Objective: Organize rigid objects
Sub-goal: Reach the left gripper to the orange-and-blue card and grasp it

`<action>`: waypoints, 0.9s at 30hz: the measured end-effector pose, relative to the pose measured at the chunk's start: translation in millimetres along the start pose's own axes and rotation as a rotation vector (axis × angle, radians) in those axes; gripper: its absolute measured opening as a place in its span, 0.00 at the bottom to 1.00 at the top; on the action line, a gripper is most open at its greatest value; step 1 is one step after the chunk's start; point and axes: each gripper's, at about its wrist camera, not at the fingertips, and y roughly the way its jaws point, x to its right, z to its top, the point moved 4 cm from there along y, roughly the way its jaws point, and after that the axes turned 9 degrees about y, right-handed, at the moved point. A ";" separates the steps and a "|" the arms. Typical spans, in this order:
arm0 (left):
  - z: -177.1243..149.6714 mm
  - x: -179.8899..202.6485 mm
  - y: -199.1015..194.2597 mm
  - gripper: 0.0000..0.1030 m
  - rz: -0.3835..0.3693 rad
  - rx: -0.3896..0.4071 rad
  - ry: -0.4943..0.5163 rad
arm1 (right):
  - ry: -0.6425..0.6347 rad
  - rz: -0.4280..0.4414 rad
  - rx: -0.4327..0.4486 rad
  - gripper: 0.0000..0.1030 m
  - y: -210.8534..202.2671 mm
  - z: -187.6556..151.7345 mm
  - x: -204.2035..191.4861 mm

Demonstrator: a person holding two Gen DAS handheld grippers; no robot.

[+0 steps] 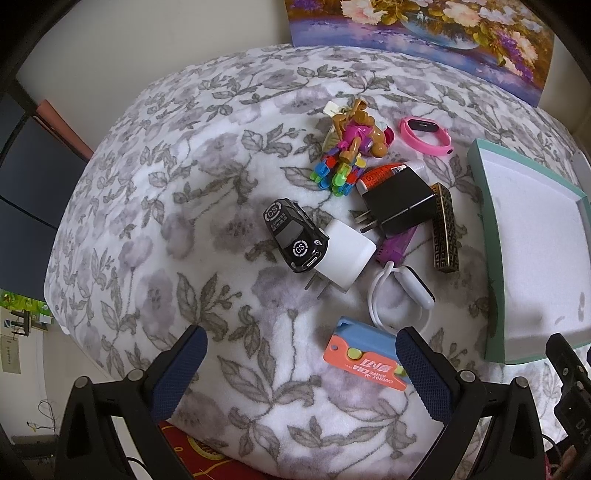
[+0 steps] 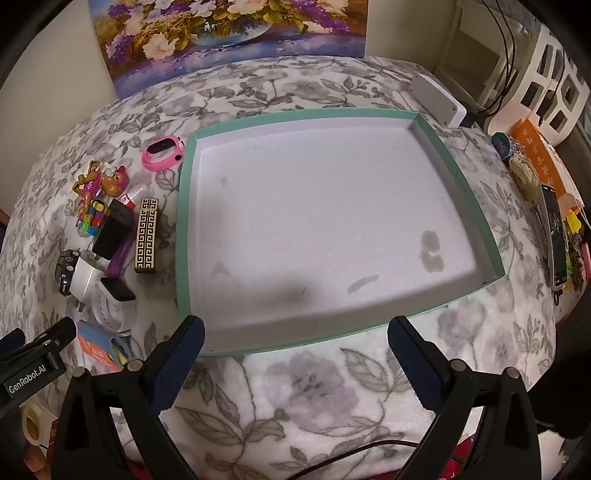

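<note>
A pile of small items lies on the floral blanket: a black toy car [image 1: 295,234], a white charger [image 1: 345,258], a black charger [image 1: 400,206], a gold patterned lighter [image 1: 445,229], a white smartwatch [image 1: 402,291], a pink watch [image 1: 424,134], a colourful toy [image 1: 354,151] and an orange-blue carrot knife [image 1: 365,356]. My left gripper [image 1: 301,373] hovers open just in front of the knife. The teal-rimmed box lid [image 2: 184,221] has nothing in it; my right gripper [image 2: 293,363] stands open at its near edge.
A flower painting [image 2: 229,33] leans on the back wall. A white box [image 2: 437,99], a phone [image 2: 554,236] and clutter sit on the right edge. The blanket drops off at the left and front edges. A tape roll [image 2: 31,422] lies low left.
</note>
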 end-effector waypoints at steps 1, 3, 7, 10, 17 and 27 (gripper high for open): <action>0.0 0.0 -0.2 1.00 0.000 -0.001 0.001 | 0.002 -0.001 -0.004 0.97 0.1 -0.7 0.1; 0.1 -0.3 -0.4 1.00 -0.001 -0.003 0.001 | 0.002 -0.002 -0.006 0.97 0.5 -0.3 -0.2; -0.4 0.3 0.0 1.00 -0.001 -0.004 0.003 | 0.005 -0.002 -0.006 0.97 0.6 -1.1 -1.8; -0.4 1.4 0.1 1.00 0.000 -0.006 0.007 | 0.004 -0.001 -0.007 0.97 0.4 -1.3 -4.5; -0.4 1.8 -0.3 1.00 -0.001 -0.008 0.009 | -0.006 0.000 0.000 0.97 3.8 -6.3 0.9; -0.6 2.4 -0.3 1.00 -0.001 -0.008 0.010 | -0.001 0.001 0.005 0.97 2.4 -2.4 -0.1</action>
